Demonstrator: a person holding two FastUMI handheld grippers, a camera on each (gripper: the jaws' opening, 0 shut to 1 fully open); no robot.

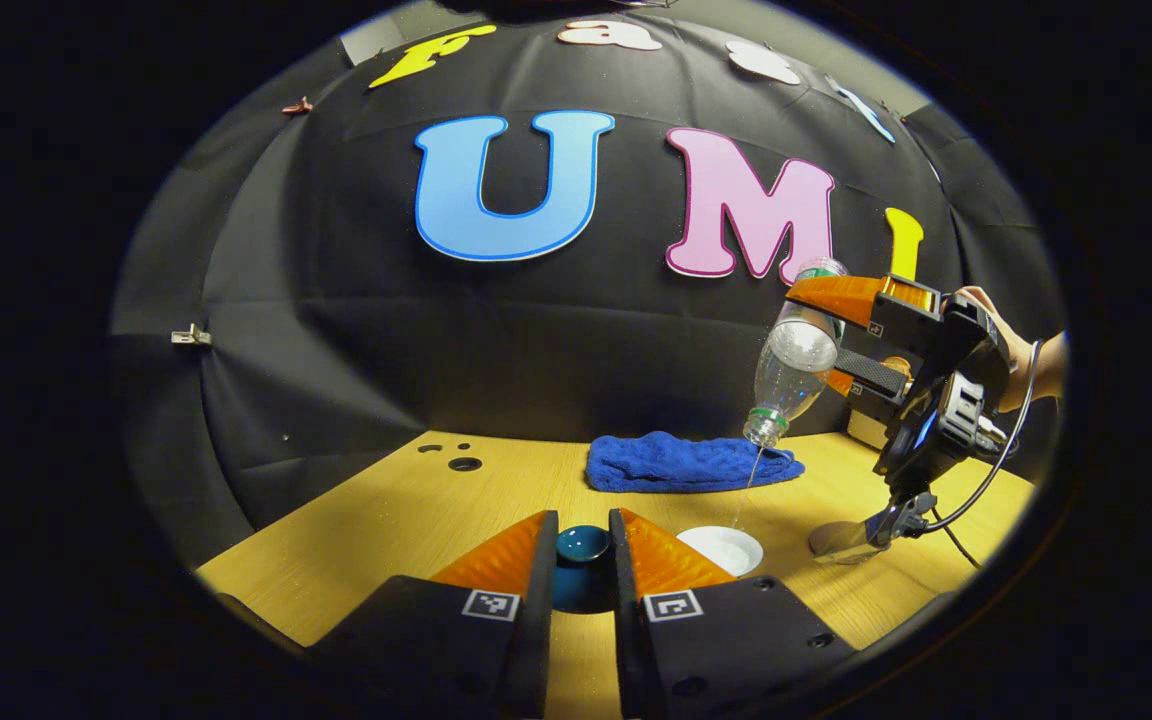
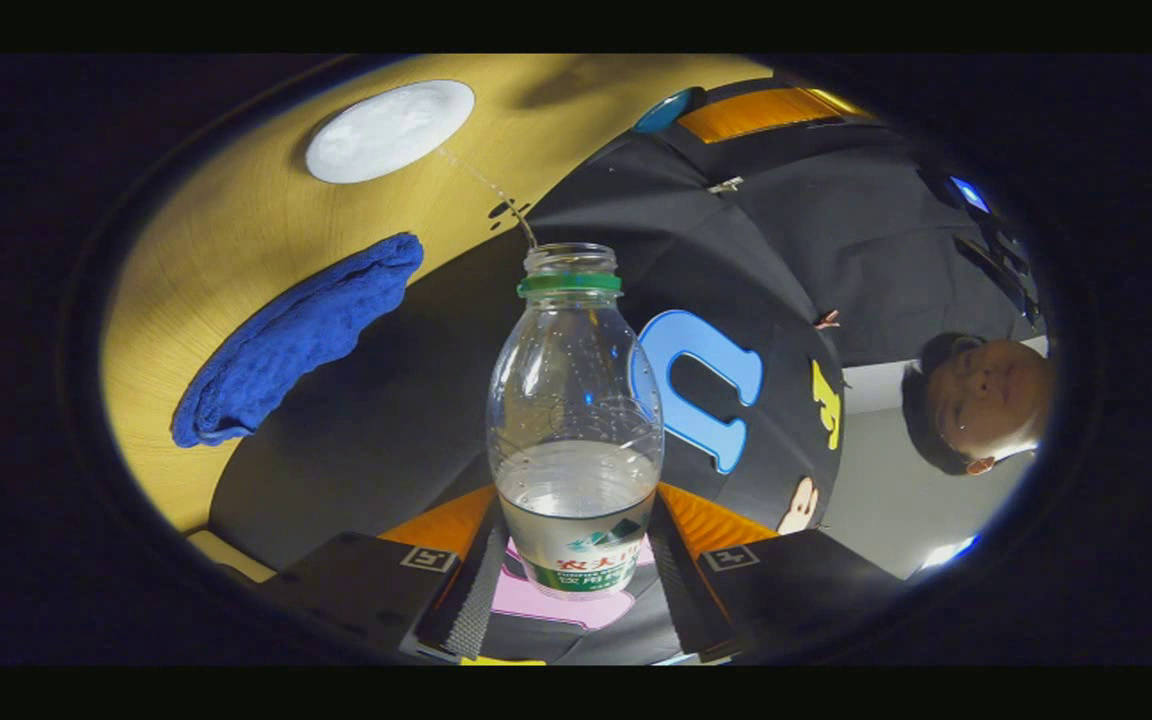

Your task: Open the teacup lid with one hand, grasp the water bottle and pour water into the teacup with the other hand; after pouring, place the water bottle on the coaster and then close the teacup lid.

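Nearest me, my left gripper (image 1: 581, 570) is clenched on the dark teal ceramic teacup lid (image 1: 581, 548), a smooth, breakable thing best pinched at its edge. At two o'clock sits the white round teacup (image 1: 722, 548) on the wooden table (image 1: 356, 520). Farther, my right gripper (image 2: 576, 545) grasps the clear plastic water bottle (image 2: 576, 420) by its lower body; it looks light, thin-walled and slippery, tipped and pouring.

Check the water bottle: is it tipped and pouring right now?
Yes. The water bottle is tilted neck-down in the right gripper, a thin stream falling toward the white teacup.
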